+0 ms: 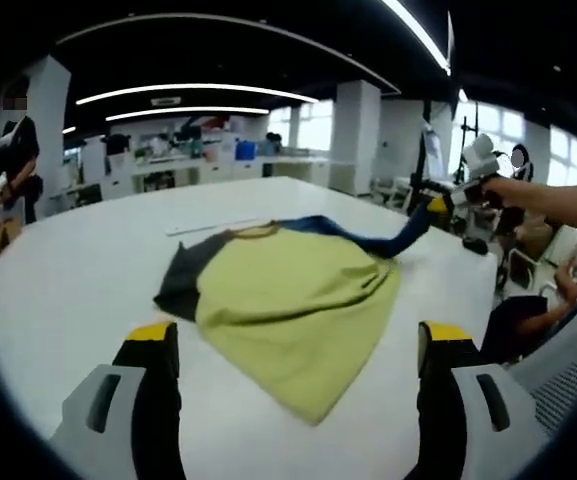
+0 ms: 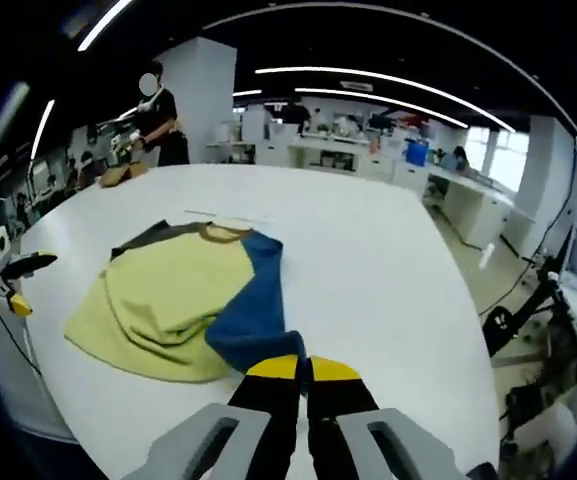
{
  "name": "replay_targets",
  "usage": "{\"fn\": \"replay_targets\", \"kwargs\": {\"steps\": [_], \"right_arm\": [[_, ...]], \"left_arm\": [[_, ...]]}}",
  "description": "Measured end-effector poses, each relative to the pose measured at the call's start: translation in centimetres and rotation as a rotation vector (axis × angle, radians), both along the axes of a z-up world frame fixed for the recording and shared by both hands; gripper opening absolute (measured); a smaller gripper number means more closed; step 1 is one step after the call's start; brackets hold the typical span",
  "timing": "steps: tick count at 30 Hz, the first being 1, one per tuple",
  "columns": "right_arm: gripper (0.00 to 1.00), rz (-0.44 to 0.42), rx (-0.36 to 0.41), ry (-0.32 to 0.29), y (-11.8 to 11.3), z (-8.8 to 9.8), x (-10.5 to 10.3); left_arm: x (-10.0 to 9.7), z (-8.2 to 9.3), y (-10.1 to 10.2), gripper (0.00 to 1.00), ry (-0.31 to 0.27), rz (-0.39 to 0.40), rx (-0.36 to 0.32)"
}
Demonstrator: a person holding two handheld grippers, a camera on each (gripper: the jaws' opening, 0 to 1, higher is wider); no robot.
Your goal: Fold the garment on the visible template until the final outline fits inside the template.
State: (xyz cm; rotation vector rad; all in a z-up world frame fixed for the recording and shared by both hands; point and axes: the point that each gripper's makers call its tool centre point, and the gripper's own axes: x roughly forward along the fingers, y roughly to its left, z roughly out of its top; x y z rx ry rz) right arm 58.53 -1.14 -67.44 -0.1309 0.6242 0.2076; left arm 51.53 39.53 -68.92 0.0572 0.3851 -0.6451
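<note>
Ahead of the left gripper point(image 1: 298, 345), whose jaws are black with yellow tips on grey bodies, the garment point(image 1: 293, 300) is plain yellow-green across its body, with a dark grey sleeve point(image 1: 183, 280) on its left and a brownish neckband. A blue sleeve point(image 1: 368, 238) stretches off to the right gripper point(image 1: 436, 206), also yellow-tipped. In the right gripper view, that blue cloth reaches the closed yellow tips of the right gripper. The table point(image 1: 88, 260) is plain white, unpatterned.
</note>
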Motion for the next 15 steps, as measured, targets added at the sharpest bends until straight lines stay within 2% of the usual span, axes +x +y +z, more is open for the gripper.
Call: {"fn": "replay_targets", "kwargs": {"steps": [4, 15], "right_arm": [[0.0, -0.024, -0.053, 0.01, -1.5, -0.2, 0.2], [0.0, -0.118, -0.084, 0.044, -6.4, -0.8, 1.4]], "left_arm": [[0.1, -0.1, 0.0, 0.96, 0.004, 0.002, -0.004], [0.3, 0.0, -0.1, 0.94, -0.006, 0.006, 0.004]]}}
